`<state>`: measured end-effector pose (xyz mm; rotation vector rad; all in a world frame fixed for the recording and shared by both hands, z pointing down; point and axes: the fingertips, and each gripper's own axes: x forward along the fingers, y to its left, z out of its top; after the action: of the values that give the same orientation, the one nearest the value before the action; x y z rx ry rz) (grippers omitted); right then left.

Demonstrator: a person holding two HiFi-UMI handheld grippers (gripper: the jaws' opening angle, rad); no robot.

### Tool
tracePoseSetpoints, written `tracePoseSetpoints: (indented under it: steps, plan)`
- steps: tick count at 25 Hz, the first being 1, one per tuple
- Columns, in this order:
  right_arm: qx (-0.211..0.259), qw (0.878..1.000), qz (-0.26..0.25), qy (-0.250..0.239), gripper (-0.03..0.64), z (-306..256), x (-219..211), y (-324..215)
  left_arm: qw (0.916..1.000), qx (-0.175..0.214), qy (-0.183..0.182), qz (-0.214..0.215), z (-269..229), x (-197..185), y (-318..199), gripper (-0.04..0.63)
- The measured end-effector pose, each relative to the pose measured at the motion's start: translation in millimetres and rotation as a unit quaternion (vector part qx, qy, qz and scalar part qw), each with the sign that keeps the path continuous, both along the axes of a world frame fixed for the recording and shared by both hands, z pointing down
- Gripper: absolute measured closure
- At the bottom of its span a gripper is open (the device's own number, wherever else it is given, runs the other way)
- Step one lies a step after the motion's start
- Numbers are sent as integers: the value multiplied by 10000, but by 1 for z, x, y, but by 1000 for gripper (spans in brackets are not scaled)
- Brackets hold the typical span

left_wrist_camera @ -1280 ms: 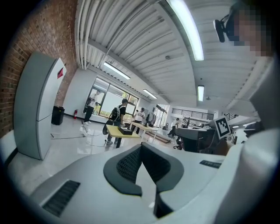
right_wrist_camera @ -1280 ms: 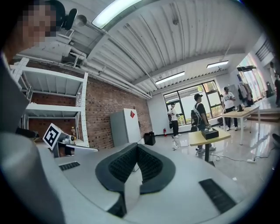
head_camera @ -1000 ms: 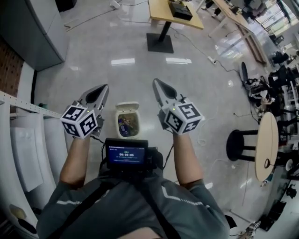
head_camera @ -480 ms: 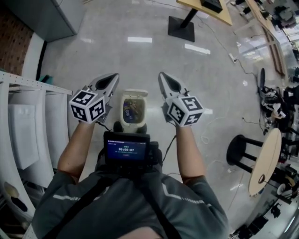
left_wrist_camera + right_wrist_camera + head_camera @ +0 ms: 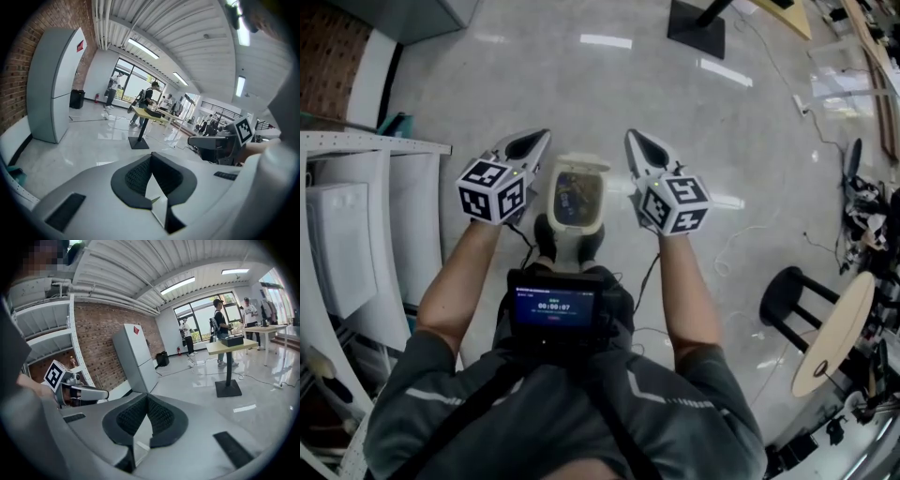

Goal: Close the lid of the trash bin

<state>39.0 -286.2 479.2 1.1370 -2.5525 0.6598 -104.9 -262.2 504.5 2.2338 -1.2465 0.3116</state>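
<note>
- I have the trash bin (image 5: 551, 204) on the floor right in front of the operator's shoes (image 5: 567, 246), between the 2 grippers in the head view.
- Its lid (image 5: 584, 163) stands open at the far edge, and rubbish (image 5: 577, 195) shows inside, so I judge the closing has not begun; this is the approach step.
- The left gripper (image 5: 532, 142) hangs above and to the left of the bin. Its own view shows the dark pads meeting at the tips with only floor behind them: clenched on nothing.
- The right gripper (image 5: 635, 142) mirrors it on the bin's right side, its pads likewise pinched together and empty.
- Both gripper views look out level across the room, and neither shows the bin, so I take the grippers to be well above it.
- Next, as I see it, 1 gripper needs to drop and reach past the far rim, get its tip behind the raised lid, and push it forward and down over the opening.
- The lid looks light; an overly firm push could shift the whole bin.
</note>
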Motion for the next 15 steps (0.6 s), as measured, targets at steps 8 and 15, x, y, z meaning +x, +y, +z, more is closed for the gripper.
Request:
tracePoseSetpoints:
  steps: [8,15]
  plan:
    - [-458,9979,-98,442,606,79,1,-7,9980,-508,-368,-54,65,1,-11,595]
    - [-880,9948,-65,508,606,115,-1,-1,9941,-910,-582,106,91,4,-15,595]
